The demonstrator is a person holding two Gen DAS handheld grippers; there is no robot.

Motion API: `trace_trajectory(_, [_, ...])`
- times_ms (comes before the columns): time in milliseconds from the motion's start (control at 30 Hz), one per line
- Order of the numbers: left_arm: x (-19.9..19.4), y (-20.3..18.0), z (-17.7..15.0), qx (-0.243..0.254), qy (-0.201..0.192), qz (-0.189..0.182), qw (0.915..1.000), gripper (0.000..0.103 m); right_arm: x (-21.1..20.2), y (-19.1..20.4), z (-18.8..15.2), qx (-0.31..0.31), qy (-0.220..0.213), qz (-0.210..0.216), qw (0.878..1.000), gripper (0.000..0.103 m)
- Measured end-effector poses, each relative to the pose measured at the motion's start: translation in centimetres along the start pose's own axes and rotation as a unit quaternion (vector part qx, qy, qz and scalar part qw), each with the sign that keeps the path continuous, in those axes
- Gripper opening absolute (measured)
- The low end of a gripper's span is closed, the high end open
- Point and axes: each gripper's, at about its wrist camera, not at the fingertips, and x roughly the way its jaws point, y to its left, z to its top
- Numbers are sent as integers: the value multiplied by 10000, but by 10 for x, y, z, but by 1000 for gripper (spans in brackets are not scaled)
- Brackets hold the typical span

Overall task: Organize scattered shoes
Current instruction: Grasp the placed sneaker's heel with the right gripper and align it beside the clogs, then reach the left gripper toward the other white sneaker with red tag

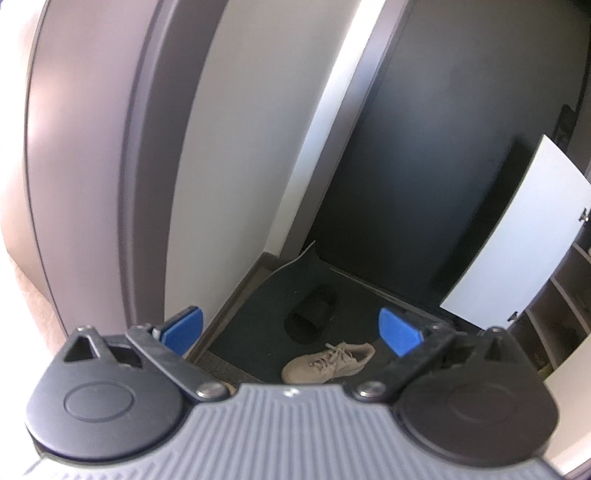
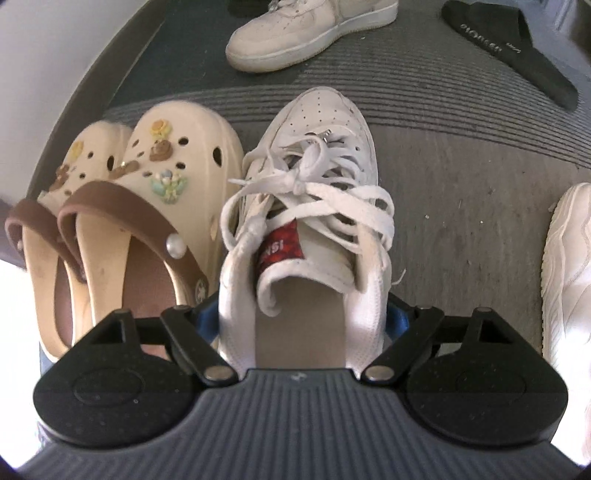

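I reckon the tidying is partly done: in the right wrist view a pair of cream clogs [image 2: 125,206] with brown heel straps stands side by side at the left, toes pointing the same way, and the white laced sneaker [image 2: 314,206] sits just beside them, its side touching or nearly touching the nearer clog. Plenty is left, though. Another white sneaker [image 2: 306,33] lies at an angle further up the mat [image 2: 461,177], a black slide sandal [image 2: 517,51] sits apart at the upper right, and a chunky white shoe [image 2: 569,277] shows at the right edge. Through the left wrist view I also see a beige sneaker [image 1: 328,363] alone on the dark floor mat [image 1: 258,295], with something black and rounded [image 1: 312,314] beyond it (too dark to name), and open cupboard shelves [image 1: 554,295] at the right.

My right gripper [image 2: 301,321] has its jaws spread wide around the heel of the white laced sneaker; the blue pads sit against both sides of the collar, so I judge it a grip on the shoe, likely as I line it up with the clogs.

My left gripper [image 1: 291,326] has its jaws wide apart with nothing between them, hanging well above the floor
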Motion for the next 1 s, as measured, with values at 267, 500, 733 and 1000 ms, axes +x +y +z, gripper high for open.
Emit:
trace_trajectory(267, [-1, -30, -16, 647, 25, 22, 9979, 103, -55, -24, 2, 351, 64, 427, 9985, 86])
trace_trajectory(500, [15, -60, -33, 1402, 254, -63, 9898, 103, -178, -43, 17, -282, -386, 244, 9986, 88])
trace_trajectory(733, [51, -107, -50, 2785, 289, -597, 9581, 103, -324, -79, 7, 91, -1241, 612, 9903, 103])
trace_trajectory(1000, [154, -155, -113, 4524, 466, -656, 8882, 103, -407, -109, -31, 918, -2216, 1300, 9621, 103])
